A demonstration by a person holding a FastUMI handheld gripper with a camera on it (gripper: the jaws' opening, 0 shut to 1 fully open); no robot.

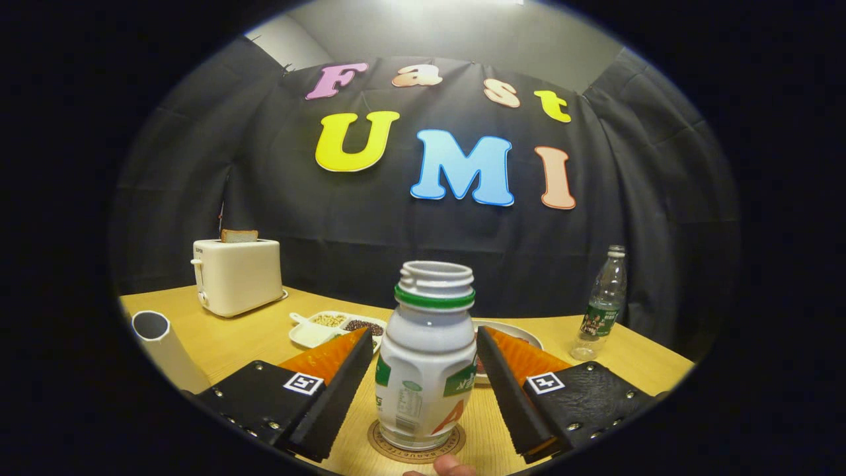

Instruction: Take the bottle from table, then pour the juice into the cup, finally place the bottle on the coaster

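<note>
Gripper [424, 390] spread apart, one finger [334, 390] on each side of the bottle [426, 360], neither pad visibly pressing its wall; narrow gaps show on both sides. Bottle directly between the fingers, upright, long axis vertical, cap off, mouth open at the top. Standing on the round coaster [416, 444], near the table's [251, 337] front edge, base well inside the coaster's rim. A fingertip [453, 468] just in front of the coaster, at the very front edge. Judging by this, placing looks done: remaining move probably a straight pull back along the fingers, keeping both clear of the bottle's sides so as not to tip it. Beyond the bottle, a plate [522, 334] and a divided snack dish [330, 325] mid-table; white cup [162, 344] toward the left edge; toaster [236, 274] at the back left; clear water bottle [603, 307] at the back right.
</note>
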